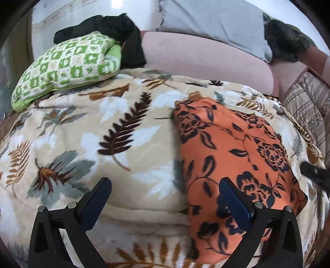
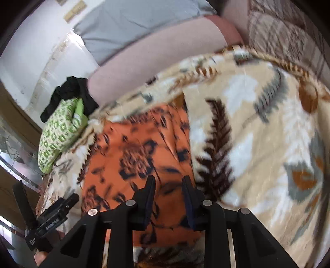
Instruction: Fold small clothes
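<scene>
An orange garment with black flowers (image 1: 233, 148) lies folded on a beige leaf-print blanket (image 1: 123, 132). My left gripper (image 1: 165, 183) is open wide just above the blanket. Its right finger (image 1: 233, 198) hangs over the garment's near left edge, and nothing is between the pads. A black finger (image 1: 313, 173) of the right gripper shows at the garment's right side. In the blurred right wrist view my right gripper (image 2: 168, 179) hovers over the orange garment (image 2: 134, 148). A narrow gap shows between its pads, and the cloth lies flat beneath with no fold pinched.
A green-and-white patterned bundle (image 1: 61, 66) and a black garment (image 1: 115, 26) sit at the far left of the bed. A pink bolster (image 1: 206, 59) and a grey pillow (image 1: 206, 18) lie behind. Plaid bedding (image 1: 307, 103) borders the blanket's right edge.
</scene>
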`<state>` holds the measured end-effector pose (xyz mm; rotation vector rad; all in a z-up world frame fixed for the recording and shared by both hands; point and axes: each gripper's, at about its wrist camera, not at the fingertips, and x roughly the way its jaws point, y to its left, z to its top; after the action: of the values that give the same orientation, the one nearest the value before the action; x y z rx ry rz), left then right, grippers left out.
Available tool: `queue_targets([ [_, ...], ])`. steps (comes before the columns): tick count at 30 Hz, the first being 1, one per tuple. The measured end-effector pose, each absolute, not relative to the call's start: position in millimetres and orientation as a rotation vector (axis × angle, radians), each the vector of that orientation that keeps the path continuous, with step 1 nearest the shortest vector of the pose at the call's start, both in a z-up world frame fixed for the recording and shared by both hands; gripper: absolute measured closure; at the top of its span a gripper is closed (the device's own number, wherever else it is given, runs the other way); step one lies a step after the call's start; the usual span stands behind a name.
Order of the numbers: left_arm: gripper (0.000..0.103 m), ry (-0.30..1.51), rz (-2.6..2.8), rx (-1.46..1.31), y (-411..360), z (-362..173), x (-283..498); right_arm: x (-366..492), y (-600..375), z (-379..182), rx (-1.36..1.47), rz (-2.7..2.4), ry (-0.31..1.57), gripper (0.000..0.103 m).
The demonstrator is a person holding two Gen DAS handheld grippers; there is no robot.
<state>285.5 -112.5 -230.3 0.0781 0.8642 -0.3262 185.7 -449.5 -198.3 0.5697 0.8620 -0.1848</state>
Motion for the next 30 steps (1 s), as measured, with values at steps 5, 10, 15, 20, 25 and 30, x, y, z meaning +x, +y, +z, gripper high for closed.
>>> queue_targets([
  [5, 0.000, 0.864, -0.333, 0.204, -134.0, -239.7, 278.5, 231.8, -460.6, -194.3, 0.612, -0.154, 0.867, 0.074],
  [10, 0.000, 0.897, -0.365, 0.171, -129.0, -242.4, 284.7, 303.1, -468.1, -221.2, 0.622, -0.164, 1.013, 0.074],
  [15, 0.000, 0.952, -0.392, 0.108, -122.7, -245.0, 293.3, 331.5, -477.0, -254.5, 0.656, -0.238, 1.137, 0.073],
  [20, 0.000, 0.943, -0.390, 0.075, -116.3, -237.4, 291.2, 315.0, -469.3, -232.0, 0.610, -0.234, 1.111, 0.073],
  [25, 0.000, 0.959, -0.443, -0.019, -108.6, -233.3, 296.4, 267.9, -480.1, -211.4, 0.693, -0.186, 1.025, 0.072],
  [30, 0.000, 1.023, -0.505, -0.093, -105.2, -239.8, 310.0, 236.4, -486.0, -215.6, 0.780, -0.134, 1.015, 0.039],
])
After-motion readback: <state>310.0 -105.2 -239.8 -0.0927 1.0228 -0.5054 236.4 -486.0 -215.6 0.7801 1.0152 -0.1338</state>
